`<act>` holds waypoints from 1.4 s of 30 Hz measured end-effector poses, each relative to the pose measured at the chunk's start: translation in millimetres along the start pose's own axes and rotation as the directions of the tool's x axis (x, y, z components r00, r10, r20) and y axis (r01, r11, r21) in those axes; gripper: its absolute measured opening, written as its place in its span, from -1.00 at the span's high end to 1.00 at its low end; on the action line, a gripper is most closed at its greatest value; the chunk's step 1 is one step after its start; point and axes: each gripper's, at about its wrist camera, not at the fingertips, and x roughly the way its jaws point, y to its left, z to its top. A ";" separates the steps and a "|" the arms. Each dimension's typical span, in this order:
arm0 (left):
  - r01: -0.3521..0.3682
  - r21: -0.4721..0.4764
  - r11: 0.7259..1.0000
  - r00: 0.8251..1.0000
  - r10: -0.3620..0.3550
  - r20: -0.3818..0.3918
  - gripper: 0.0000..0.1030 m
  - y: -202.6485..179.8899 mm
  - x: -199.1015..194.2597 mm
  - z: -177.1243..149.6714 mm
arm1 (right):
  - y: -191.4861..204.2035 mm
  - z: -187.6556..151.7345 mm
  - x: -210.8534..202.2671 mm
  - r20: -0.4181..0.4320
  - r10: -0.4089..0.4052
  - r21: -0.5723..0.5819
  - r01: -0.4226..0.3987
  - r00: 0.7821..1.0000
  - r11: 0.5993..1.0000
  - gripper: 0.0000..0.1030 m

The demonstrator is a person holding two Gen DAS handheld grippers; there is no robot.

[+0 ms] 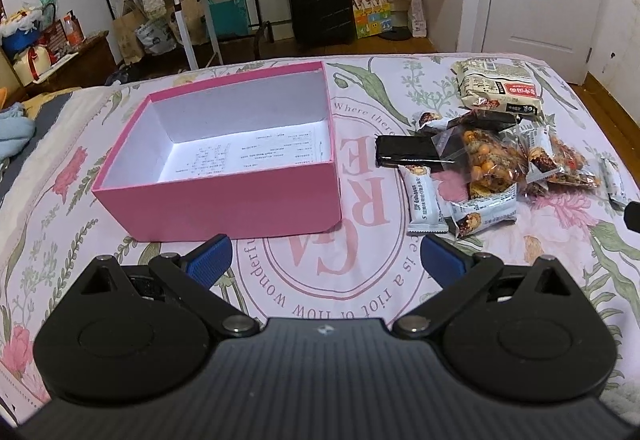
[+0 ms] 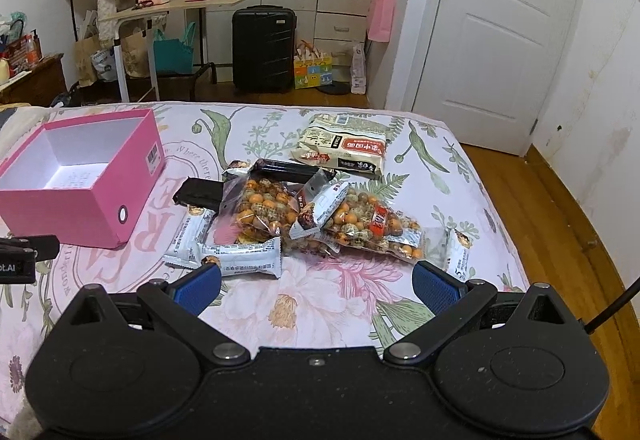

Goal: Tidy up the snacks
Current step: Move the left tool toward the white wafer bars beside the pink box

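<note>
An open pink box [image 1: 224,204] [image 2: 120,168] with a white inside lies on the floral bedspread; only a printed sheet shows on its floor. To its right is a heap of snacks: two clear bags of coated peanuts [image 2: 262,212] [image 1: 490,160], several white bar wrappers [image 2: 244,254] [image 1: 424,200], black packets [image 1: 406,150] [image 2: 200,194] and a large beige noodle pack [image 2: 344,150] [image 1: 496,90]. My left gripper [image 1: 326,256] hovers open in front of the box's near right corner. My right gripper [image 2: 316,282] hovers open just short of the snack heap. Neither holds anything.
The bed's far edge [image 2: 280,105] drops to a wooden floor [image 2: 560,208] on the right. Beyond stand a black suitcase [image 2: 262,48], a small side table [image 2: 172,6], bags and a white door [image 2: 496,36]. The left gripper's body [image 2: 24,252] shows at the right wrist view's left edge.
</note>
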 end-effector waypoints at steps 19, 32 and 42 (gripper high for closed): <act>0.001 -0.010 1.000 1.000 -0.001 0.025 -0.97 5.3 -6.8 1.3 | 1.7 1.1 -1.9 0.005 0.005 0.004 -0.005 1.000 1.000 -0.99; 0.002 0.002 1.000 0.998 -0.002 0.061 -0.99 14.5 0.7 26.8 | -6.8 12.4 -4.7 0.097 0.073 0.010 -0.074 0.993 0.997 -1.00; 0.116 -0.011 0.993 0.993 -0.116 0.026 -0.98 -1.4 40.6 55.7 | 0.4 17.5 48.3 0.055 0.273 -0.022 -0.272 0.960 0.962 -0.98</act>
